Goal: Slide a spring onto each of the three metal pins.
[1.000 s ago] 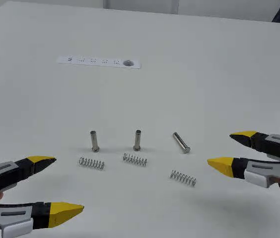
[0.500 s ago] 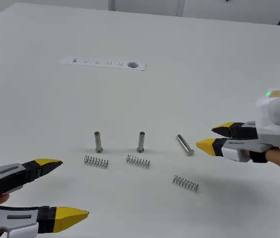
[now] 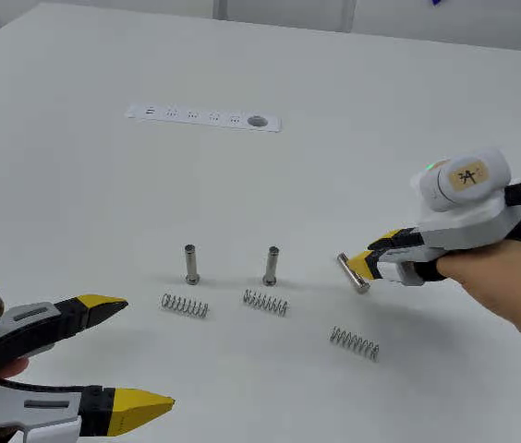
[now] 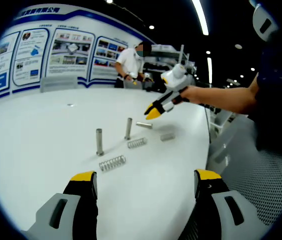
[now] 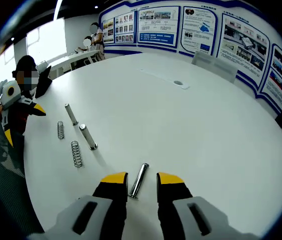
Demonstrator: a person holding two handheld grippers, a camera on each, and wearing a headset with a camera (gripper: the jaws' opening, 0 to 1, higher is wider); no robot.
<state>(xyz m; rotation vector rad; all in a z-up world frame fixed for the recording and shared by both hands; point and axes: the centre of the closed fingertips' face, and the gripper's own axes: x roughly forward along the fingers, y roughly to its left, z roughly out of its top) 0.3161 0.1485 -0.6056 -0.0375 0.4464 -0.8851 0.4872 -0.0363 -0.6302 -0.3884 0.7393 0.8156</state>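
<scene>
Two metal pins (image 3: 190,264) (image 3: 272,266) stand upright on the white table (image 3: 381,138). A third pin (image 3: 353,275) lies flat to their right. Three springs (image 3: 185,305) (image 3: 266,302) (image 3: 354,342) lie just in front of the pins. My right gripper (image 3: 364,266) is low over the lying pin (image 5: 138,180), with its jaws narrowly open on either side of the shaft and a gap still showing. My left gripper (image 3: 131,355) hovers wide open at the near left, holding nothing. In the left gripper view the nearest spring (image 4: 112,163) lies ahead of the left gripper (image 4: 146,177).
A white power strip (image 3: 205,117) lies flat at the far side of the table. The table's rounded edge runs close by my left gripper (image 5: 16,107). People stand by display boards in the background.
My right gripper has moved left and down to the lying pin, and its jaws have narrowed around it. The left gripper has stayed open at the near left.
</scene>
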